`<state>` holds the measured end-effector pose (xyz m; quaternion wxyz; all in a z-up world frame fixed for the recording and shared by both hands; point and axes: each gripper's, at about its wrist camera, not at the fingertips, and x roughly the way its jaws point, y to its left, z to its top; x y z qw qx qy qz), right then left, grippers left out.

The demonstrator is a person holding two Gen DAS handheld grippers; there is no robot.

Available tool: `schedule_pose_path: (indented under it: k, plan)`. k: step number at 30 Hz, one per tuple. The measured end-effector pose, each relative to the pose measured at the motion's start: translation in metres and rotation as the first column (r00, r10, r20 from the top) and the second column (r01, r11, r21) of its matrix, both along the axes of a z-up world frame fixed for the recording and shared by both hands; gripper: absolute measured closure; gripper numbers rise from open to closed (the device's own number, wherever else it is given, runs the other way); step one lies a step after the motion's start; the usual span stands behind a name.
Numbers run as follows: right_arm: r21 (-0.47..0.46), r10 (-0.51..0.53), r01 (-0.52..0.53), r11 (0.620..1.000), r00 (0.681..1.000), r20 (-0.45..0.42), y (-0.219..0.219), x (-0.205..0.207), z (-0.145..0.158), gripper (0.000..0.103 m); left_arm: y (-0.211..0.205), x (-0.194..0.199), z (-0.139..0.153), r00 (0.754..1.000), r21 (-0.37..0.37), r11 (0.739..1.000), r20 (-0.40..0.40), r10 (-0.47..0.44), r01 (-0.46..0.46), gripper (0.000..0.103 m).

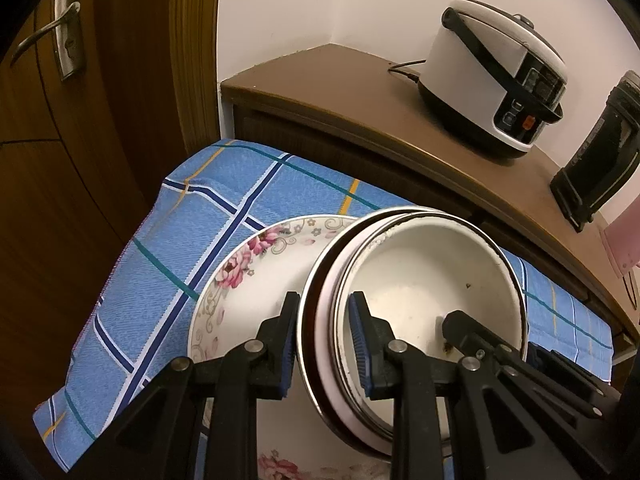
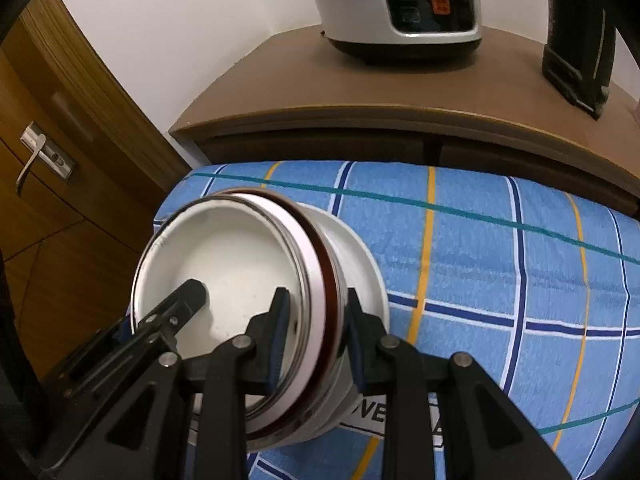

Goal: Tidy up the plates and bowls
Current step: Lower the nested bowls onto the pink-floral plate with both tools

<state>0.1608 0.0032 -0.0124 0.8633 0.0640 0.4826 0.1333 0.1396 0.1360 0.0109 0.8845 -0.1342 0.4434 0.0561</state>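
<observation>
A stack of nested white bowls (image 1: 420, 272) with metal rims and a dark red band hangs tilted over a floral plate (image 1: 256, 264) on the blue checked cloth (image 1: 192, 248). My left gripper (image 1: 325, 348) is shut on the stack's near rim, one pad inside and one outside. The right gripper's finger (image 1: 460, 324) reaches into the bowl from the right. In the right wrist view my right gripper (image 2: 316, 320) is shut on the opposite rim of the bowl stack (image 2: 224, 248), above the plate (image 2: 372, 276). The left gripper's finger (image 2: 192, 292) shows inside the bowl.
Behind the cloth stands a brown cabinet (image 1: 360, 96) with a white rice cooker (image 1: 492, 80) and a black appliance (image 1: 596, 152) on top. A wooden door with a metal handle (image 1: 60, 32) is at the left. Something pink (image 1: 624, 240) sits at the right edge.
</observation>
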Motion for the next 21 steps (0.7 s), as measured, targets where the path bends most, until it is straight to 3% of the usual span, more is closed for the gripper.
schedule_pose_path:
  k: [7, 11, 18, 21]
  plan:
    - [-0.016, 0.041, -0.042, 0.999, 0.999, -0.017, 0.014, 0.007, -0.003, 0.076, 0.007, -0.003, 0.003, 1.0, 0.022, 0.999, 0.005, 0.029, -0.029, 0.076]
    - [-0.001, 0.065, -0.066, 0.998, 0.996, -0.069, 0.017, 0.011, -0.013, 0.076, 0.012, -0.005, 0.007, 0.999, 0.011, 0.999, 0.004, 0.048, -0.048, 0.075]
    - [-0.009, 0.06, -0.06, 0.998, 0.997, -0.053, 0.022, 0.007, -0.013, 0.074, 0.014, -0.002, 0.002, 0.999, -0.003, 0.999, -0.011, 0.038, -0.038, 0.073]
    - [-0.02, 0.053, -0.054, 0.998, 0.998, -0.036, 0.021, 0.004, -0.011, 0.073, 0.014, 0.0, 0.004, 0.999, 0.035, 0.999, -0.012, 0.029, -0.029, 0.063]
